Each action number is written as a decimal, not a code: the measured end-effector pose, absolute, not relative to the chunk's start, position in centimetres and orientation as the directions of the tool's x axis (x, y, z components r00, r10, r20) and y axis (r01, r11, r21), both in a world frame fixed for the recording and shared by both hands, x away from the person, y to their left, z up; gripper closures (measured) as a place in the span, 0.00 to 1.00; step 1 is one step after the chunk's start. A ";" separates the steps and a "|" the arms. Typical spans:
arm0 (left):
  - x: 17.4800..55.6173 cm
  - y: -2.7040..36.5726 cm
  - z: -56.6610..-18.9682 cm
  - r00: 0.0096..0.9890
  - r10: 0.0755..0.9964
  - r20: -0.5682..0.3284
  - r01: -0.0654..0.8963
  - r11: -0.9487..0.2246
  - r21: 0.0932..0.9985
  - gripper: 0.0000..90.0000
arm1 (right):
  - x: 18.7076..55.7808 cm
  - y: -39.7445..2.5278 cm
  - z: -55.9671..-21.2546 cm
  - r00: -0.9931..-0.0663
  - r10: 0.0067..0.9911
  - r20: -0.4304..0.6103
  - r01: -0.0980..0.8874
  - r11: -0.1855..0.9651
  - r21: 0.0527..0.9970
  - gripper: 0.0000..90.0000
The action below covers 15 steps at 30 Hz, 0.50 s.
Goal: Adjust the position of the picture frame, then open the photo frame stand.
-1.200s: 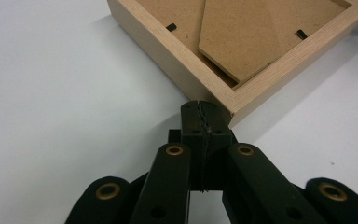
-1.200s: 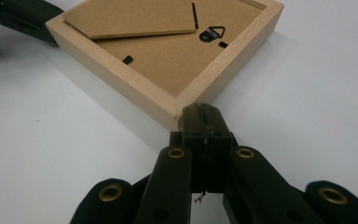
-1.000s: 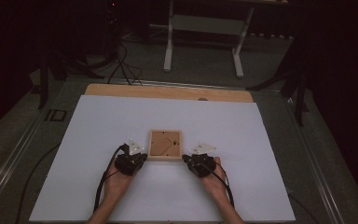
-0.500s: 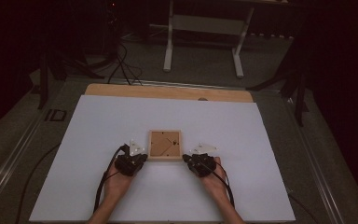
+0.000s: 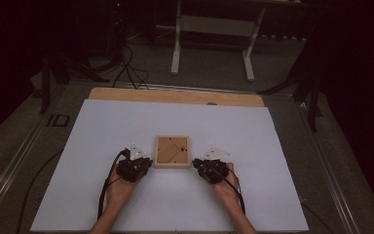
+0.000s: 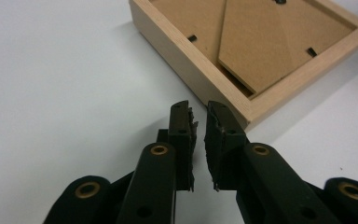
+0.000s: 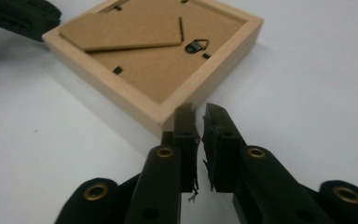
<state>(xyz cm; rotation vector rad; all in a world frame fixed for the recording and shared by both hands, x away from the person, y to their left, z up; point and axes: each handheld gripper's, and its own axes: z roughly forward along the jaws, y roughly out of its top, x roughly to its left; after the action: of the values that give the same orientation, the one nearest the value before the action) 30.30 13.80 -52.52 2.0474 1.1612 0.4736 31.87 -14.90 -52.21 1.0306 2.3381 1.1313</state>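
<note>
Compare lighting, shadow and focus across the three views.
High view: dim, dark surroundings, white sheet evenly lit. Left gripper view: bright, wooden frame casts a soft shadow, near jaws slightly blurred. Right gripper view: similar brightness, shadow beneath the frame's near corner.

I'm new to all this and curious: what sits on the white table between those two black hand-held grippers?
In the high view, a square light wooden picture frame lies face down between the left gripper and the right gripper.
</note>
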 end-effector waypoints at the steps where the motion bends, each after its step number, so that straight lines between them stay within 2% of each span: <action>1: 30.3 13.9 -52.4 0.525 0.850 -0.040 0.583 -0.324 0.745 0.87 | 31.9 -15.0 -52.1 -0.675 0.738 0.006 0.461 0.415 0.785 0.90; 8: 30.0 14.1 -51.8 0.525 0.849 -0.064 0.565 -0.291 0.772 0.82 | 31.7 -15.0 -51.9 -0.680 0.734 0.006 0.445 0.405 0.798 0.84; 15: 29.7 14.0 -51.4 0.547 0.833 -0.081 0.549 -0.284 0.786 0.75 | 31.6 -14.9 -51.5 -0.686 0.728 0.018 0.433 0.387 0.814 0.83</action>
<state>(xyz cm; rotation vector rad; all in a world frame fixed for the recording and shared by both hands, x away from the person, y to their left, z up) 29.70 14.00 -51.43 1.9748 1.1165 0.4452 31.58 -14.92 -51.52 1.0098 2.3087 1.2012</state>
